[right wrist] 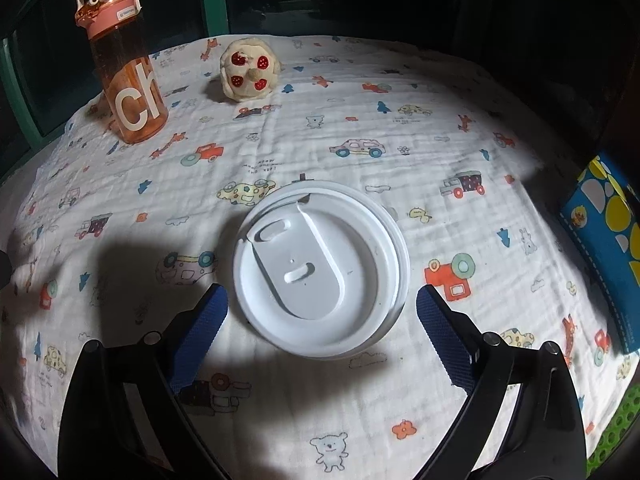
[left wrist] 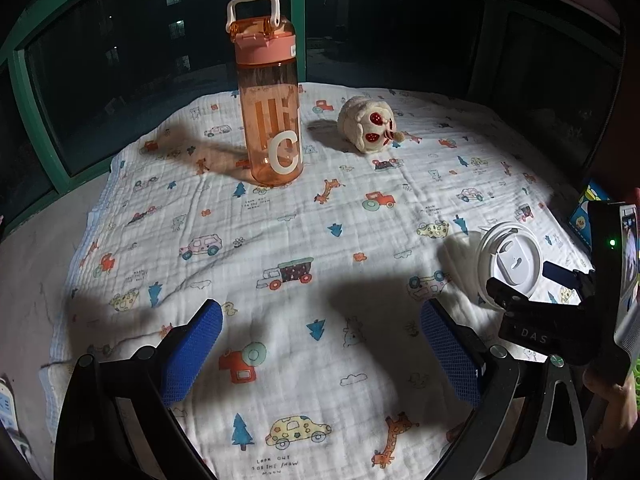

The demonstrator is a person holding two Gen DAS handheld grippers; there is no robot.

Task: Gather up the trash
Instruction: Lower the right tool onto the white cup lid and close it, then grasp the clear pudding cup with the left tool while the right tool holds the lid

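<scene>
Sitting on the patterned cloth, a white lidded cup is the trash item; from the right wrist view it shows mostly its round plastic lid with a sip slot and a raised oval panel. It lies between the two blue finger pads of the right gripper, whose jaws are spread wide, one pad on each side of the lid, neither touching it as far as I can tell. In the left wrist view the same cup sits at the right side of the cloth, with the right gripper partly in front of it, black body, a green light lit on its side.

Left gripper hangs over bare cloth well apart from the cup, jaws wide apart, nothing between its blue pads.

Farther back, an orange transparent water bottle stands upright with a pink lid and white carry loop, white lettering on its side. Near it to the right, a small cream plush toy with red spotted patches lies on the cloth, apart from the bottle. Both show again in the right wrist view: bottle, plush.

A blue box with yellow and white dots sits at the cloth's right edge. Dark window with green frame behind.
</scene>
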